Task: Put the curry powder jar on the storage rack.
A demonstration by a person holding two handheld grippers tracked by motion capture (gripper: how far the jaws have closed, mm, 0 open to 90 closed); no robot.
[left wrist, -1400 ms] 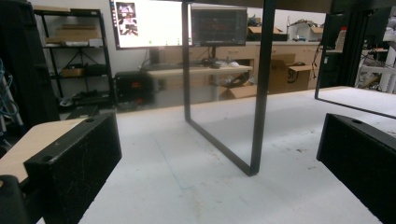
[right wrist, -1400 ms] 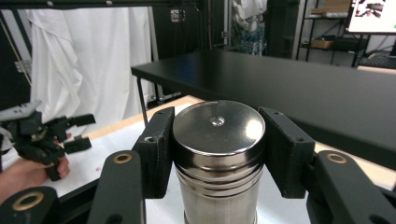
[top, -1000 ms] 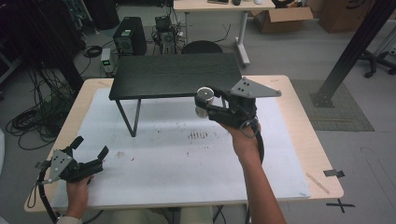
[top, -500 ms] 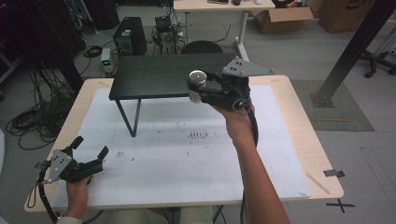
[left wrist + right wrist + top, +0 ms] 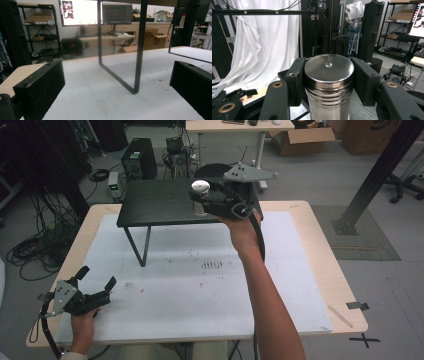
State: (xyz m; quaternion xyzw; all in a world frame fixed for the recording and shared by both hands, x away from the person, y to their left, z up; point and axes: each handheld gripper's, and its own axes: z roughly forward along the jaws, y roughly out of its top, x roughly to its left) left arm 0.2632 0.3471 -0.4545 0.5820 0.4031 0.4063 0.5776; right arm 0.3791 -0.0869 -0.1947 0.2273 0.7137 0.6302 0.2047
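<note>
A shiny steel canister (image 5: 200,196) with a flat lid stands upright in my right gripper (image 5: 202,202), which is shut on it and holds it in the air over the right part of the small black raised table (image 5: 160,202). In the right gripper view the canister (image 5: 328,82) sits between the two black pads (image 5: 297,80), gripped on both sides. My left gripper (image 5: 95,282) rests low at the near left corner of the white mat (image 5: 200,280), open with nothing between its jaws. In the left gripper view the black table's leg frame (image 5: 137,50) stands ahead.
The black table stands on thin metal legs (image 5: 136,246) at the back of the mat. Dark smudges (image 5: 212,265) mark the mat's middle. The wooden tabletop edge (image 5: 345,285) runs along the right. Cables, a computer tower (image 5: 134,162) and boxes lie on the floor behind.
My right gripper has carried the canister up, to the left and away from me, from above the mat to over the black table's top. The left gripper has stayed put.
</note>
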